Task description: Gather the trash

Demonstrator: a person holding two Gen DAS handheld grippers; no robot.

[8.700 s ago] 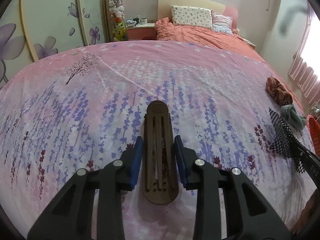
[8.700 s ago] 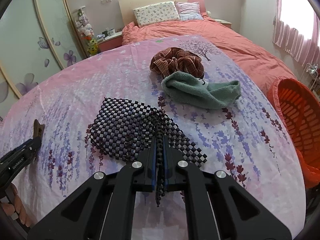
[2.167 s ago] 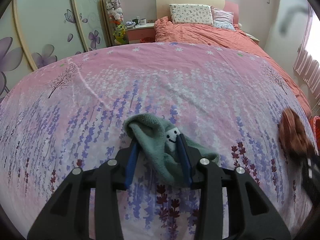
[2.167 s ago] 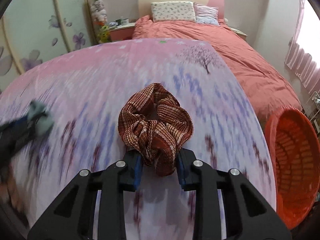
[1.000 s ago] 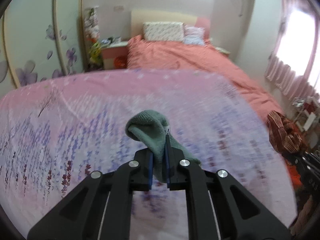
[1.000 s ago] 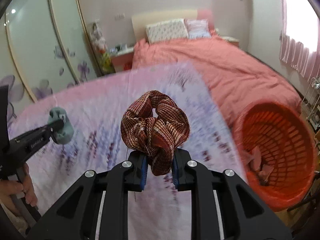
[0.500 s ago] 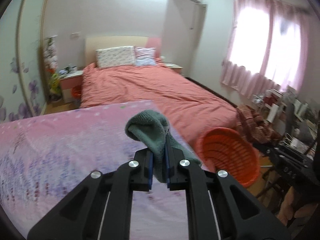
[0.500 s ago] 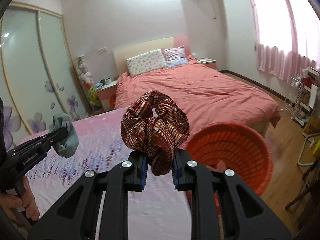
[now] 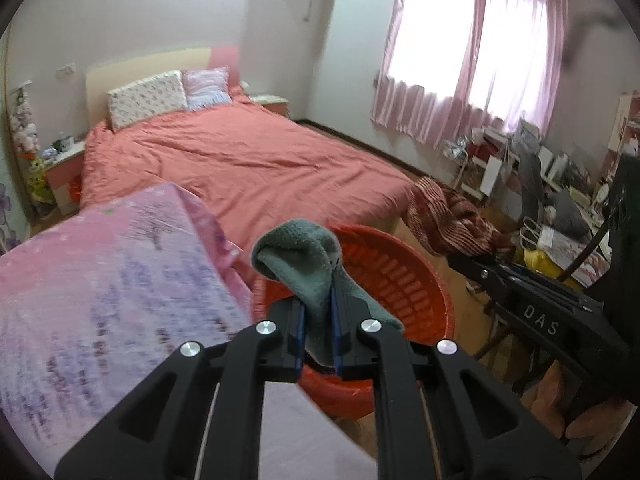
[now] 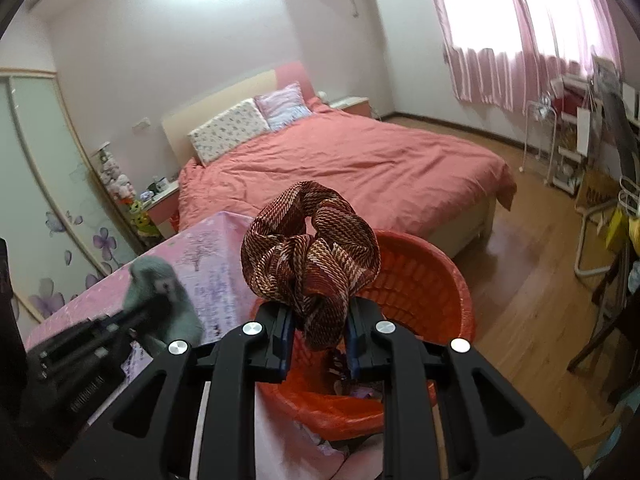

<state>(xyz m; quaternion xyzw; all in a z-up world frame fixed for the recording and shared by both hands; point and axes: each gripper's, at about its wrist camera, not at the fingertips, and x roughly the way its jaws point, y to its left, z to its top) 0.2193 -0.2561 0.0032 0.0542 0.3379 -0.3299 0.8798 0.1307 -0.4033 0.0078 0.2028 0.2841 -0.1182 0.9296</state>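
Observation:
My left gripper (image 9: 318, 312) holds a grey-green sock (image 9: 298, 256) between its blue pads, right above the near rim of the orange basket (image 9: 416, 280); its jaws are opening, with the sock still pinched. My right gripper (image 10: 318, 320) holds a brown patterned scrunchie (image 10: 312, 256) over the same orange basket (image 10: 424, 280); its jaws are opening too, and the cloth is still between the pads. In the left wrist view the scrunchie (image 9: 448, 220) hangs at the right. Blurred at the left of the right wrist view is the sock (image 10: 154, 284). Some cloth lies inside the basket.
A purple-flowered pink sheet (image 9: 100, 280) covers the surface at the left, its edge against the basket. Behind lies a bed with a salmon cover (image 9: 248, 160). A cluttered desk and racks (image 9: 560, 184) stand at the right on wooden floor (image 10: 540, 280). A hand (image 9: 592, 420) grips the right tool.
Both grippers have swung right, off the flowered sheet to above the orange basket, each carrying its cloth. The basket now fills the middle of both views.

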